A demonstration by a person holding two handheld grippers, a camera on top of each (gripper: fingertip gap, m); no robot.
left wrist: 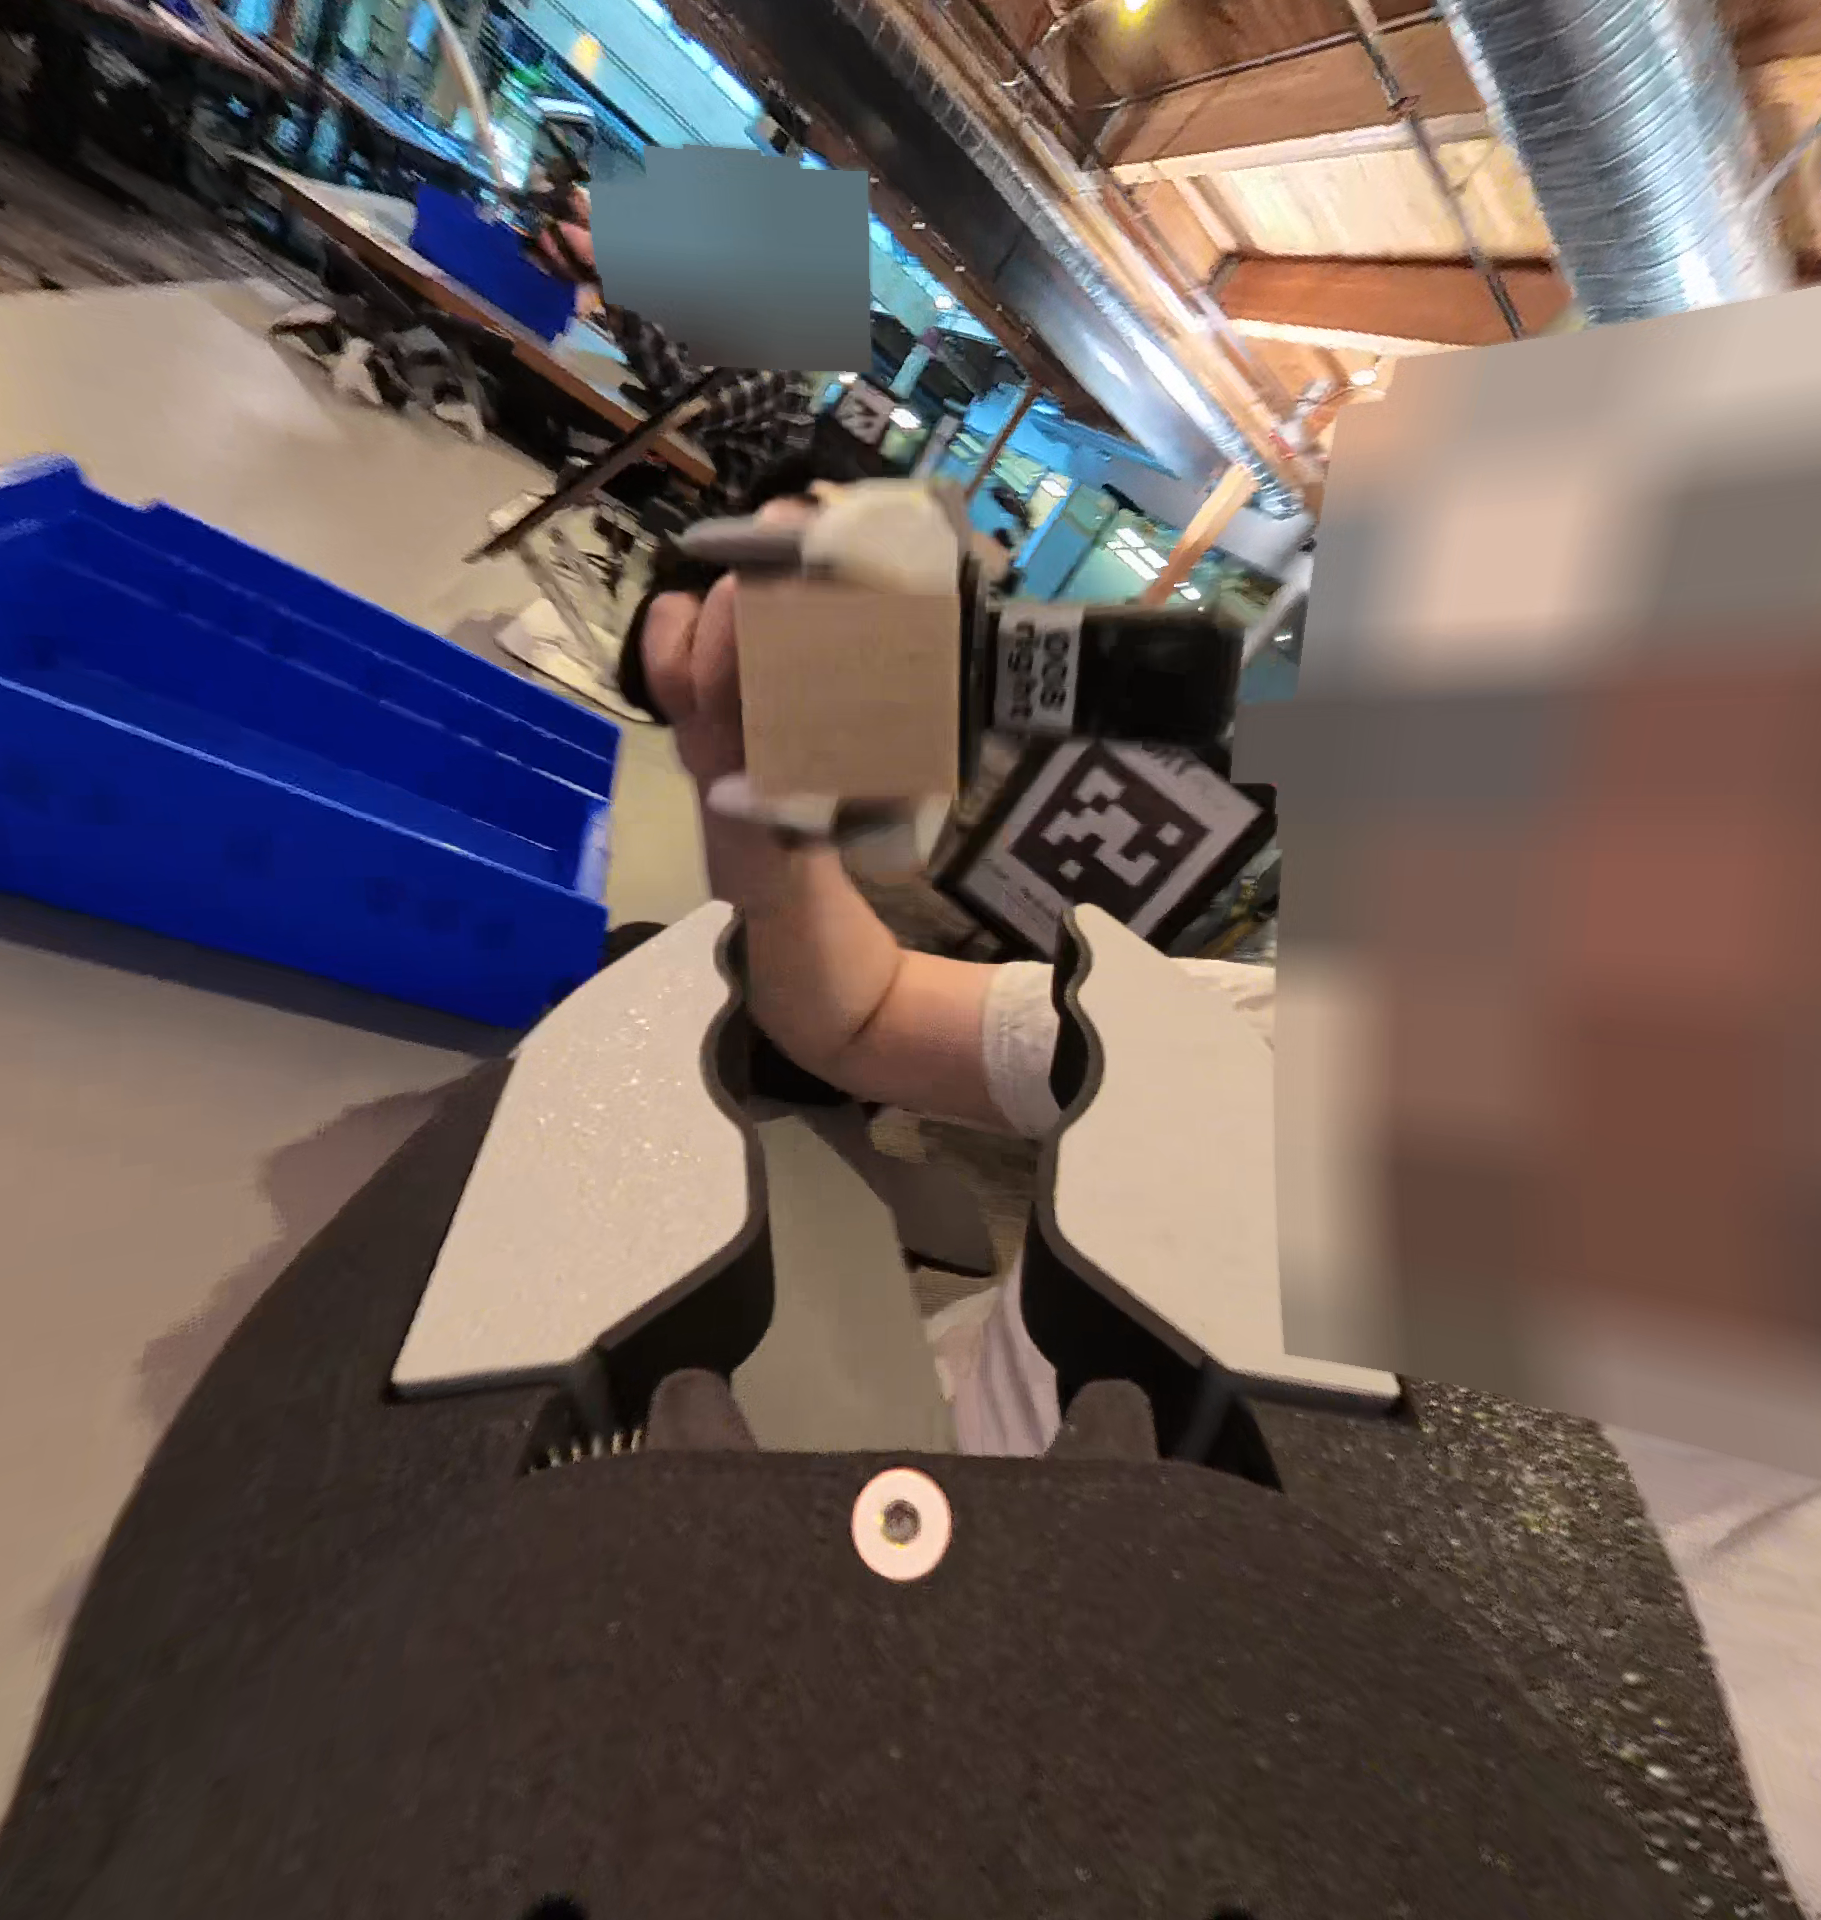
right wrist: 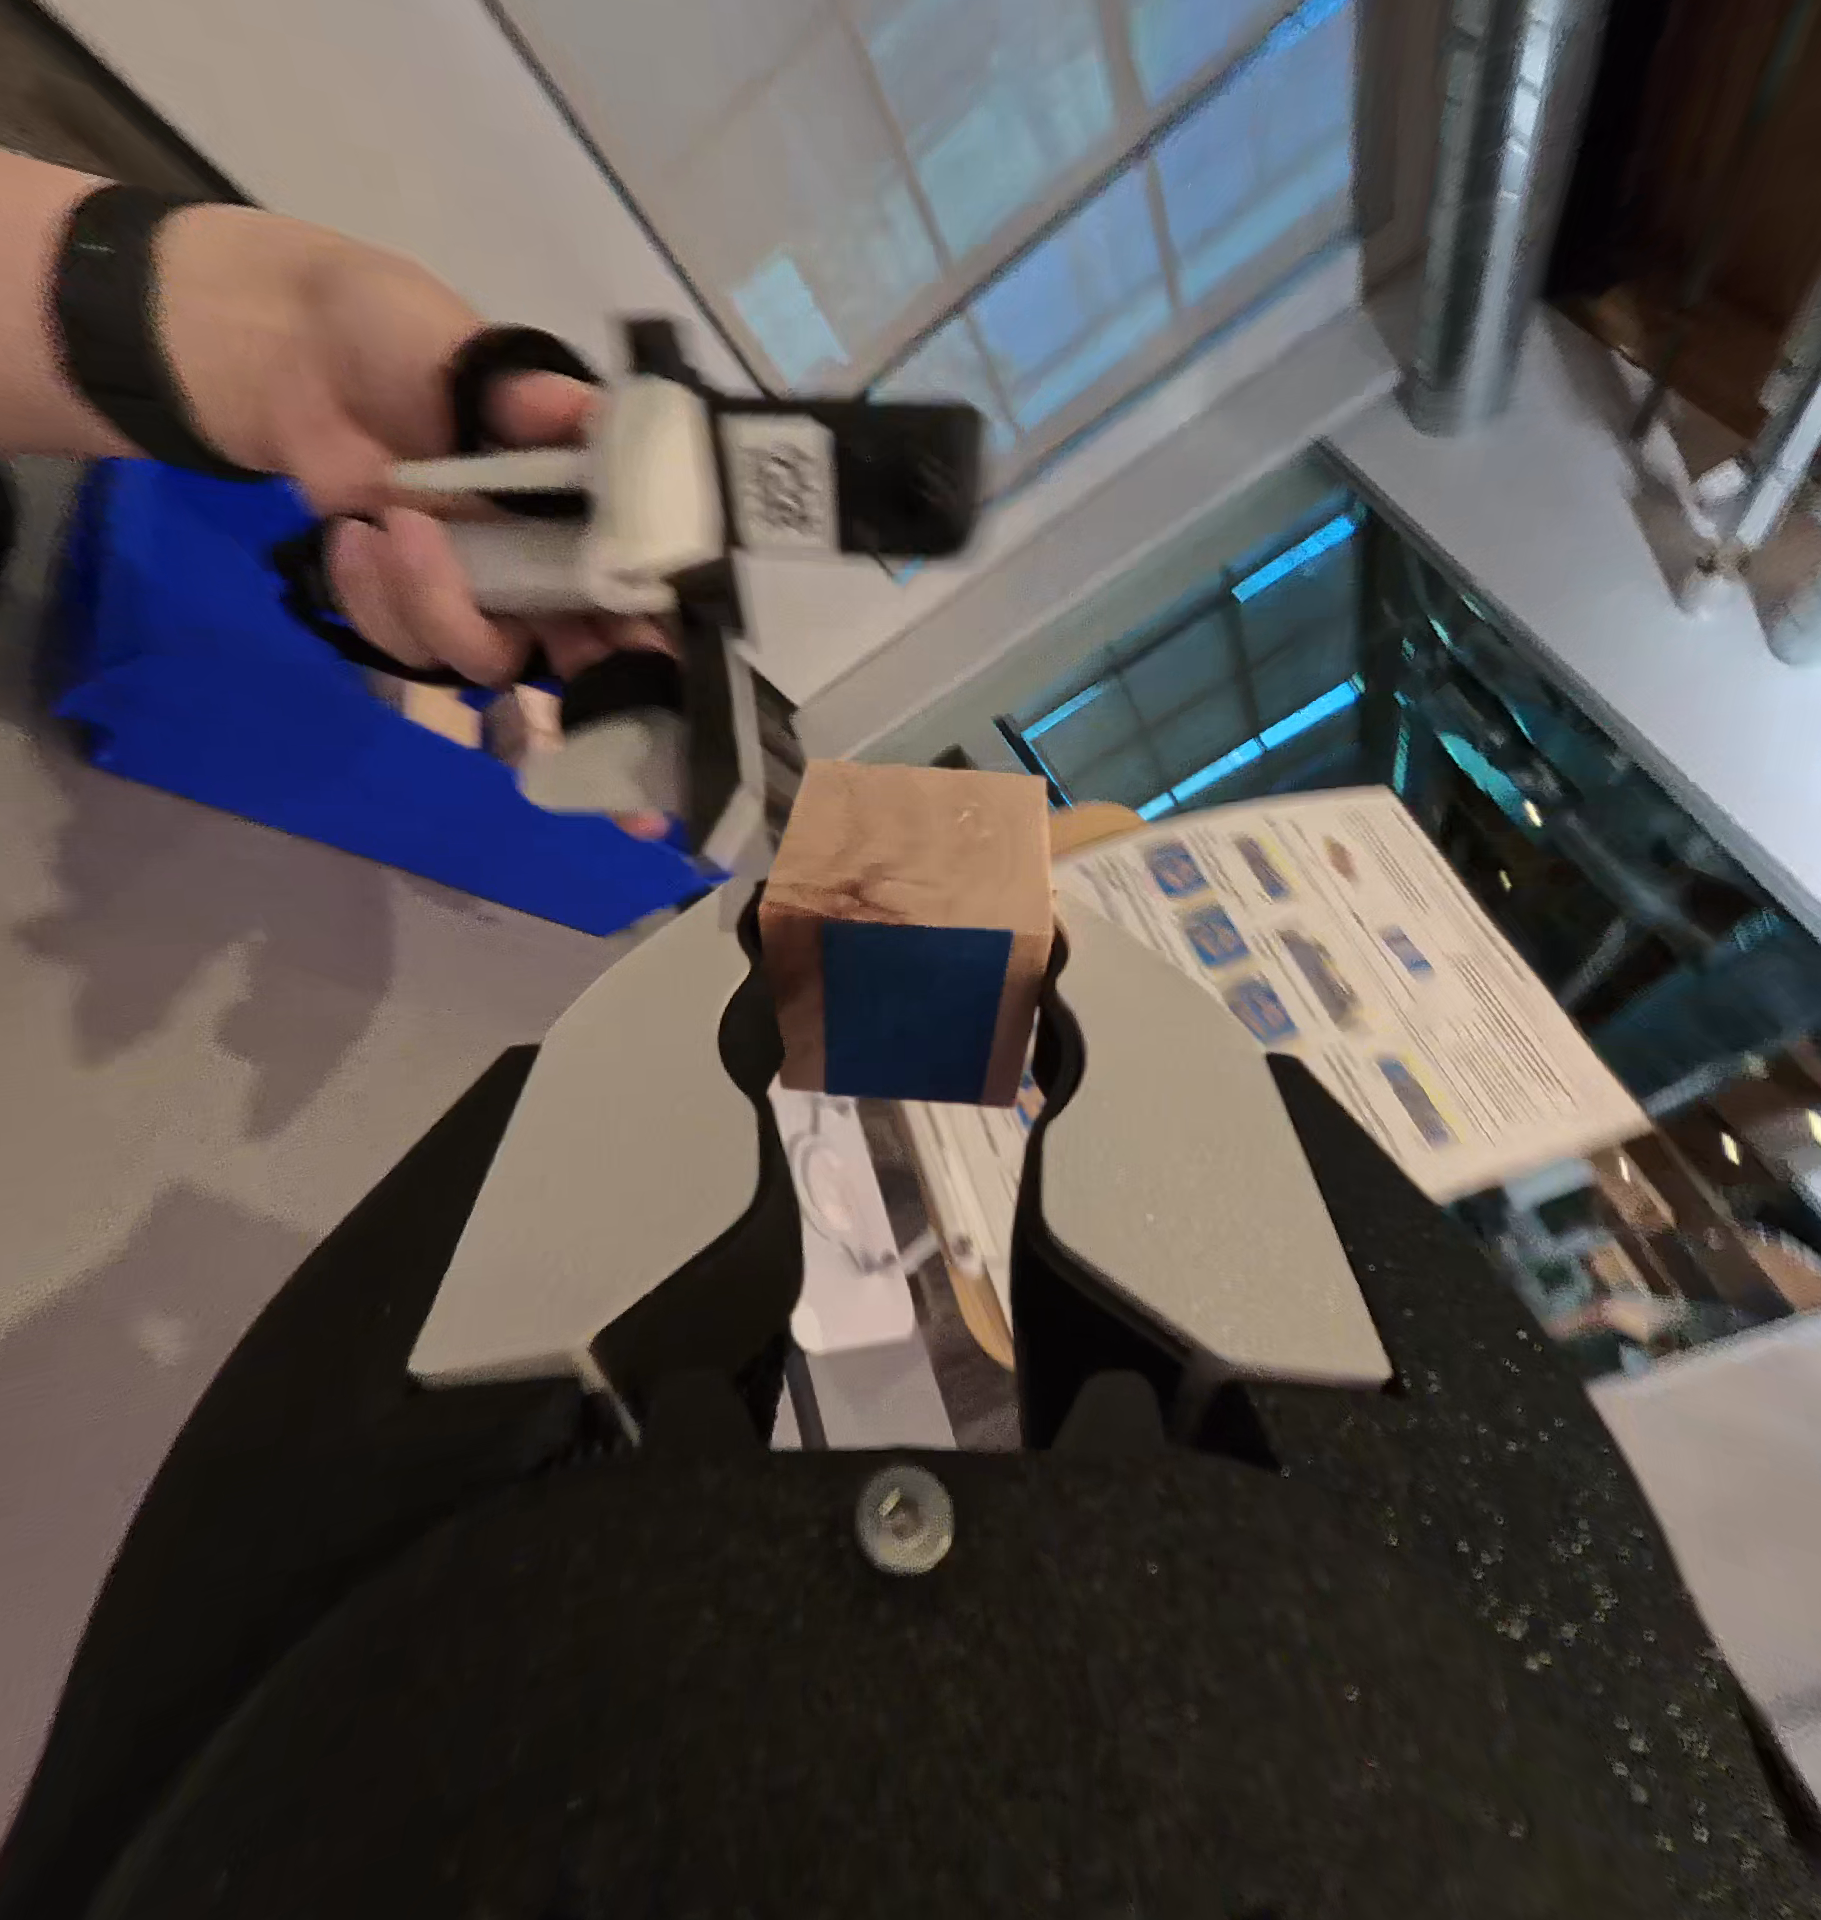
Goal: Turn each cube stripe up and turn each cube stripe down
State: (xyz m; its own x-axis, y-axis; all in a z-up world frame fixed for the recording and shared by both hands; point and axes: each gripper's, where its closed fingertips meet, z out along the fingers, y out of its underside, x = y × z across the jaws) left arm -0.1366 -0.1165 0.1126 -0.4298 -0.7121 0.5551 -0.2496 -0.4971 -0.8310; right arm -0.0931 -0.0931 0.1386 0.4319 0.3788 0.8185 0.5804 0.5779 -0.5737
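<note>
Aloft, right hand-held gripper [right wrist: 906, 997] clamps one blue-striped cube [right wrist: 901, 951]; left hand-held gripper [left wrist: 901, 997] empty.

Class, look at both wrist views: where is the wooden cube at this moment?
The wooden cube is held off the table between the right gripper fingertips, its blue stripe facing that camera; the left wrist view shows it ahead of the open left gripper.

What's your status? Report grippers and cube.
Right gripper shut on cube, blue stripe facing its camera. Left gripper open, empty. Nothing between them.
</note>
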